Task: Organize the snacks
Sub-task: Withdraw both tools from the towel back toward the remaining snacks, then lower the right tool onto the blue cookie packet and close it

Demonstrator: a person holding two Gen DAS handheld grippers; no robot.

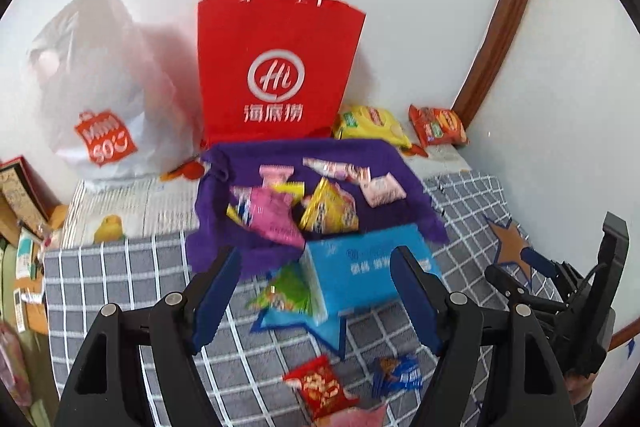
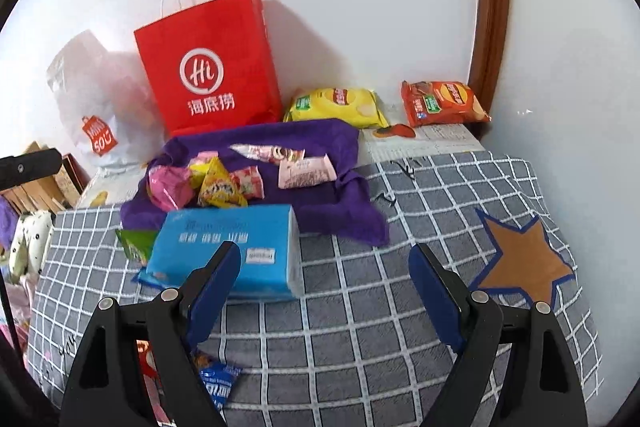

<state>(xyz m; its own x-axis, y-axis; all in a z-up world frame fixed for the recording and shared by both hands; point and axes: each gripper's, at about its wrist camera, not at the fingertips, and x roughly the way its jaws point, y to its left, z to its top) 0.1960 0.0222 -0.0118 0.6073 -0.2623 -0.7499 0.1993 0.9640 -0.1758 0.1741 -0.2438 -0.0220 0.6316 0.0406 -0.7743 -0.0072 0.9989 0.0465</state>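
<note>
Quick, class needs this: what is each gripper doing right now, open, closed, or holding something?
Left gripper: open, holding nothing; it hangs above the blue tissue pack.
Right gripper: open, holding nothing, over the checked cloth.

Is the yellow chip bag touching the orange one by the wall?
Apart. The right wrist view shows the yellow chip bag and the orange chip bag lying side by side with a plain strip of white wall and surface between them.

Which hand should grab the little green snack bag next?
Probably the left. The small green snack packet lies just ahead between the left gripper's open jaws, beside the blue tissue pack. The right gripper, also open, faces bare checked cloth, with the packet off to its left.
</note>
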